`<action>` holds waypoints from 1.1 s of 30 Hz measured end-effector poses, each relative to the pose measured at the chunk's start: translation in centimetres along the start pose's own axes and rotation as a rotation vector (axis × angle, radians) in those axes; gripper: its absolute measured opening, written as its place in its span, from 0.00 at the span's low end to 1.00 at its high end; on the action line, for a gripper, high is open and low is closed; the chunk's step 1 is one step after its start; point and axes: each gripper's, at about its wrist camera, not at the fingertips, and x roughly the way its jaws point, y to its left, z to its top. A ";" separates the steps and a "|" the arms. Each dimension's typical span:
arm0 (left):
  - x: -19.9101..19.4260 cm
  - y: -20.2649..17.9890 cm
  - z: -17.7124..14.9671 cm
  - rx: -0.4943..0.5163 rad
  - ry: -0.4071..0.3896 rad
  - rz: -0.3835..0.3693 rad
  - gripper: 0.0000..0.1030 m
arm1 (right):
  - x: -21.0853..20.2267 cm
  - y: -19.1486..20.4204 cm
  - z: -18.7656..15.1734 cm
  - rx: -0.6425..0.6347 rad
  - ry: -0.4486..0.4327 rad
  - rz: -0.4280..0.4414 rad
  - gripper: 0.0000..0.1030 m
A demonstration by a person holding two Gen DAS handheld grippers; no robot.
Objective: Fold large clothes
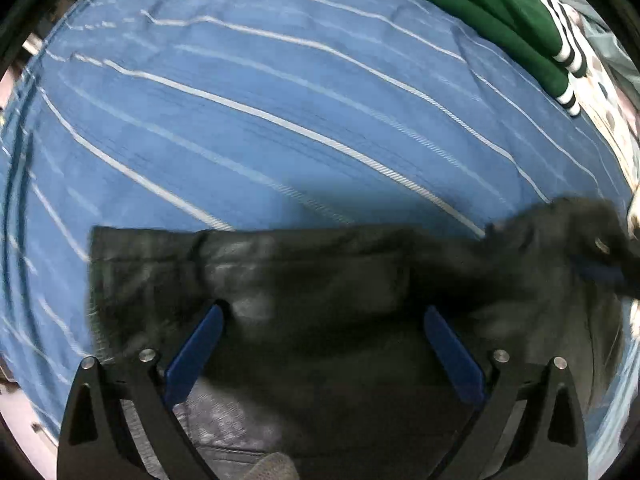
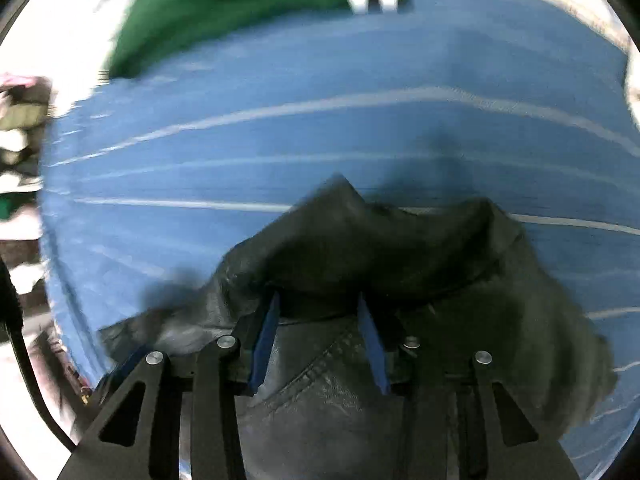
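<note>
1. While the black leather garment [image 1: 304, 272] lies on the blue striped sheet [image 1: 240, 120], its long axis runs crosswise before the left gripper [image 1: 324, 316], whose jaws gape wide.
2. Right gripper [image 2: 318, 300], half-closed, straddles a raised fold at the garment's right end; whether it pinches is unclear.
3. A green garment [image 1: 480, 12] lies well apart.

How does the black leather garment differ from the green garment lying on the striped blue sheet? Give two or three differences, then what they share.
The black leather garment is dark and slightly shiny; the green garment is matte, with black-and-white striped cuffs. The black one lies near, under both grippers; the green one lies at the far edge, untouched. The black one's right end is bunched up; the green looks flatter. Both rest on the blue sheet.
</note>
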 end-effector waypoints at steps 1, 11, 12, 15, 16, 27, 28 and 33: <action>-0.5 0.4 -0.4 -0.003 0.001 0.002 1.00 | -0.2 -0.2 0.6 0.009 0.038 0.002 0.41; -4.7 7.1 -6.3 -0.146 0.006 0.117 1.00 | -6.5 3.8 -5.2 -0.170 0.042 0.198 0.40; -4.7 7.5 -6.5 -0.158 0.009 0.127 1.00 | -5.3 4.6 -5.3 -0.181 0.044 0.208 0.35; -4.5 8.9 -7.4 -0.195 0.017 0.171 1.00 | 0.0 5.4 -4.1 -0.158 0.065 0.138 0.27; -4.4 9.2 -7.7 -0.196 0.021 0.182 1.00 | 1.5 5.1 -3.6 -0.143 0.072 0.123 0.26; -6.8 4.6 -8.7 -0.088 -0.038 0.181 1.00 | -11.5 -9.6 -9.9 0.091 -0.137 0.342 0.64; -7.4 3.2 -8.4 -0.068 -0.058 0.165 1.00 | -12.3 -12.7 -11.5 0.159 -0.154 0.328 0.64; -7.6 -5.1 -6.4 -0.025 -0.107 0.000 1.00 | -11.5 -25.6 -17.8 0.484 -0.177 0.347 0.65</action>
